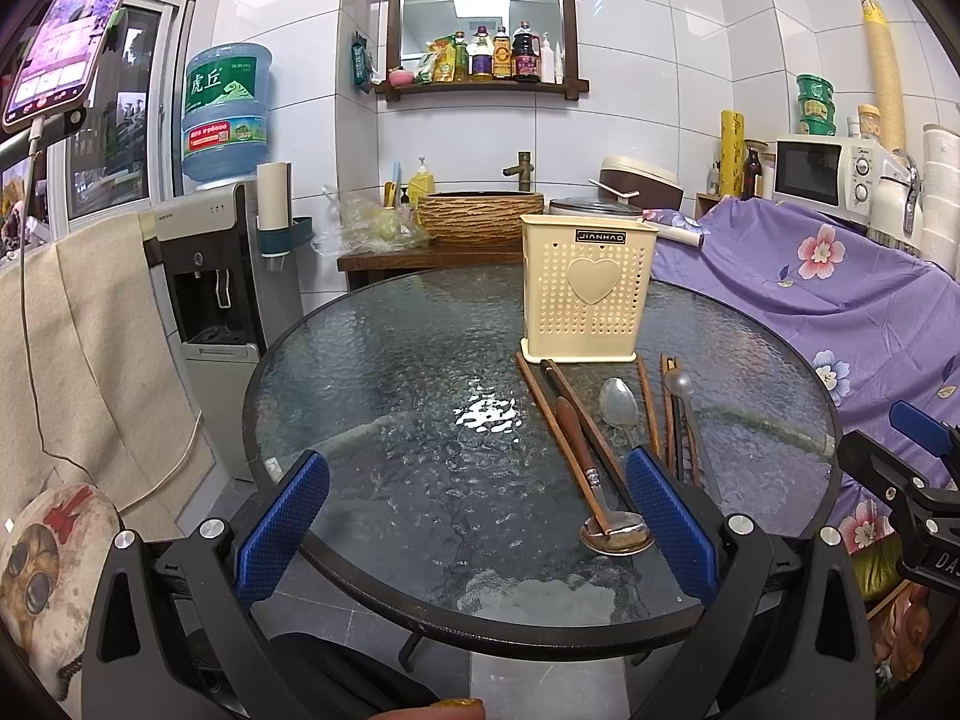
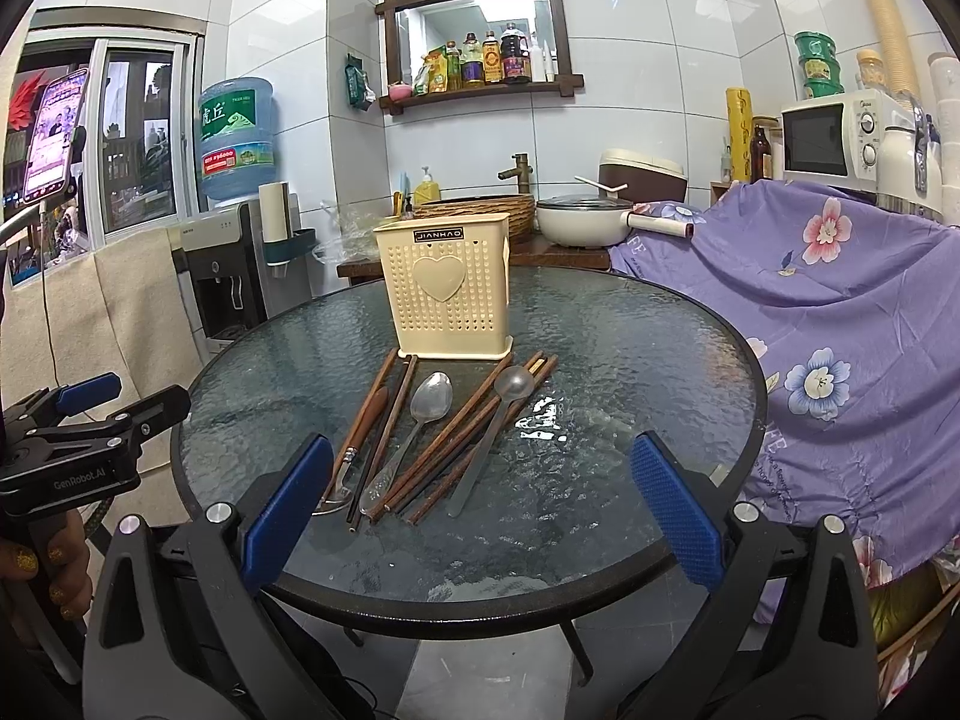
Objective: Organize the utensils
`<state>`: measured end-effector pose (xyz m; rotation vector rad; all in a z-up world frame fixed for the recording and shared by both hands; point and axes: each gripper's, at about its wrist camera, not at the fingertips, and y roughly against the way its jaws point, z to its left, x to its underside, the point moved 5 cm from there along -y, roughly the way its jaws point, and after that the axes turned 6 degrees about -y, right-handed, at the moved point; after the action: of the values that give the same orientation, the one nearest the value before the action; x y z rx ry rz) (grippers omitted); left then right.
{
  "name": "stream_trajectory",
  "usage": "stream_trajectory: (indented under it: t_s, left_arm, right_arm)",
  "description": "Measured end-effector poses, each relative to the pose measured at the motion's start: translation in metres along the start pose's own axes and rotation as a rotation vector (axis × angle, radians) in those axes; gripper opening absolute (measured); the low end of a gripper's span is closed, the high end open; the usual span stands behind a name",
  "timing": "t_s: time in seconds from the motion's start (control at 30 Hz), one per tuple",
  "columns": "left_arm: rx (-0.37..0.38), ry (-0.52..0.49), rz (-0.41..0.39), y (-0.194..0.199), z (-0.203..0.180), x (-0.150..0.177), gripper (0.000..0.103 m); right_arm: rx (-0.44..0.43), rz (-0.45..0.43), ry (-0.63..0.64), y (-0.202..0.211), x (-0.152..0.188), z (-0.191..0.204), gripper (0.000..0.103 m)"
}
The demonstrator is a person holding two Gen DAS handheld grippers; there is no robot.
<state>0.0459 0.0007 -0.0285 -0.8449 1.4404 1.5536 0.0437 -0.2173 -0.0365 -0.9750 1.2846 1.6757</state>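
A cream perforated utensil holder (image 1: pixel 588 288) (image 2: pixel 447 294) with a heart on its front stands upright on the round glass table (image 1: pixel 420 372) (image 2: pixel 630 348). In front of it lie several brown chopsticks (image 2: pixel 474 426) (image 1: pixel 549 414), a metal spoon (image 2: pixel 429 399) (image 1: pixel 621 405), a grey spoon (image 2: pixel 513 387) (image 1: pixel 681 387) and a wooden-handled spoon (image 2: pixel 366 420) (image 1: pixel 617 534). My left gripper (image 1: pixel 477 525) hangs open over the table's near edge, with the utensils by its right finger. My right gripper (image 2: pixel 480 504) is open, and the utensil ends lie between its fingers.
A purple flowered cloth (image 2: pixel 840 312) drapes furniture right of the table. A water dispenser (image 1: pixel 222 276) and a beige cloth (image 1: pixel 90 348) stand to the left. A wooden counter with a woven basin (image 1: pixel 480 216) is behind the table. A phone (image 1: pixel 72 30) hangs at upper left.
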Motion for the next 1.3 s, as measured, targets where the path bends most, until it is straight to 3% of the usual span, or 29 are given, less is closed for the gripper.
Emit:
stream_trajectory:
  t_s: [0.93, 1.23, 1.3]
  left_arm:
    - [-0.007, -0.002, 0.042, -0.012, 0.008, 0.006, 0.097]
    - [-0.015, -0.079, 0.140, -0.062, 0.017, -0.003, 0.097]
    - [-0.005, -0.086, 0.164, -0.078, 0.023, -0.008, 0.092]
  right_arm:
    - [0.010, 0.035, 0.005, -0.011, 0.006, -0.001, 0.098]
    - [0.016, 0.179, 0.073, -0.070, -0.005, -0.009, 0.098]
    - [0.014, 0.221, 0.094, -0.088, -0.009, -0.014, 0.098]
